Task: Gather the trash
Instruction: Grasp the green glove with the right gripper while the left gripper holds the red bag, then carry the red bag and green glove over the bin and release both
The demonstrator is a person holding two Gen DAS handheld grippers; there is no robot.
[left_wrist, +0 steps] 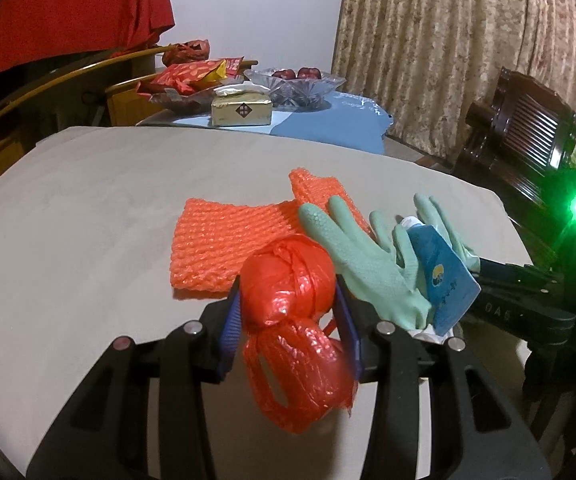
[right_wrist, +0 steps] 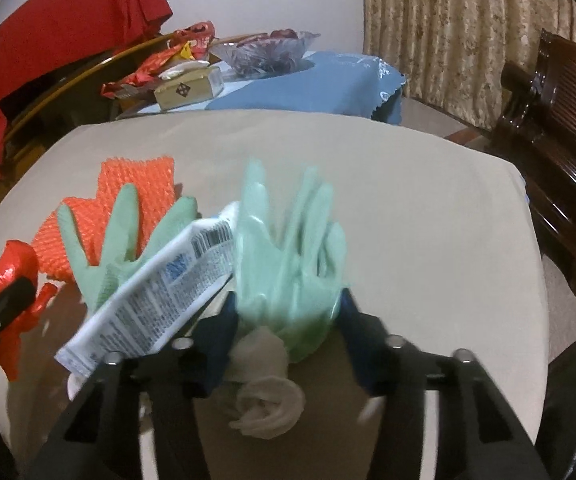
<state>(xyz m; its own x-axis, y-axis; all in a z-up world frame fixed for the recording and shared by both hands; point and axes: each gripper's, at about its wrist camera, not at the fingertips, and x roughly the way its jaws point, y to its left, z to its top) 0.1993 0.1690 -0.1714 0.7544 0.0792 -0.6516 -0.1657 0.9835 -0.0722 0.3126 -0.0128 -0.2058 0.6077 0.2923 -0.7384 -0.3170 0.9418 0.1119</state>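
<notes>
A knotted, crinkly red plastic bag (left_wrist: 291, 312) sits pinched between the left claw's (left_wrist: 289, 320) blue pads. The right claw (right_wrist: 288, 316) clamps a soft mint-green rubber glove (right_wrist: 288, 256), beside a flattened printed tube (right_wrist: 156, 288). Orange foam netting (left_wrist: 224, 244) lies mid-table (left_wrist: 88, 208), beyond both claws.

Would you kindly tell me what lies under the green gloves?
Orange foam netting lies under the left green glove; crumpled white tissue under the other. More beneath stays hidden.
</notes>
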